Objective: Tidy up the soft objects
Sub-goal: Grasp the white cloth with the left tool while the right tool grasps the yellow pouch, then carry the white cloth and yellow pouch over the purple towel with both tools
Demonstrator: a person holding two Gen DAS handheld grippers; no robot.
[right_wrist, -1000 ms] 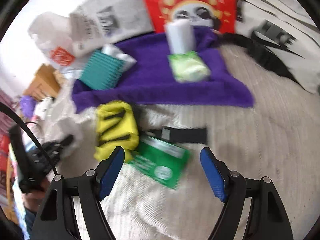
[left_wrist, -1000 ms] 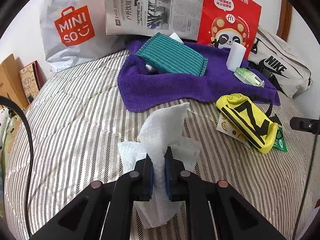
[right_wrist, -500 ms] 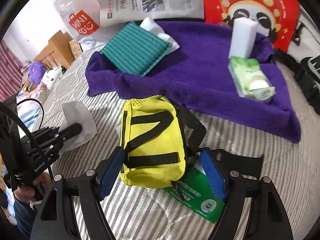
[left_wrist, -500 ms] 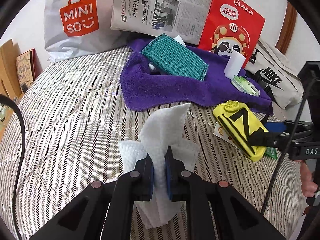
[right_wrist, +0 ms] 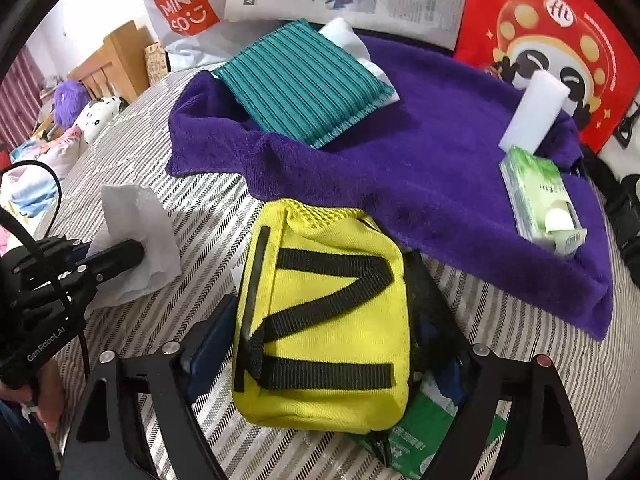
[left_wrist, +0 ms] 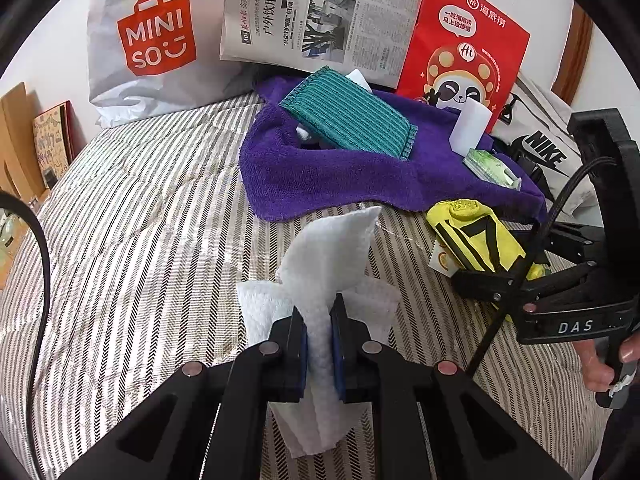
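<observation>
my left gripper clenched the white tissue; right gripper jaws were opening astride the yellow pouch, needing a lower, centred bite.

A yellow pouch is showing black straps. A purple towel is lying under a teal ribbed cloth. The bedcover is showing grey-and-white herringbone stripes. The tissue is white.

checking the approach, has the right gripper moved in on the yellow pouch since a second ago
Yes. The right gripper has closed in: its fingers now straddle the yellow pouch, which earlier lay ahead of them, nearer the purple towel.
</observation>
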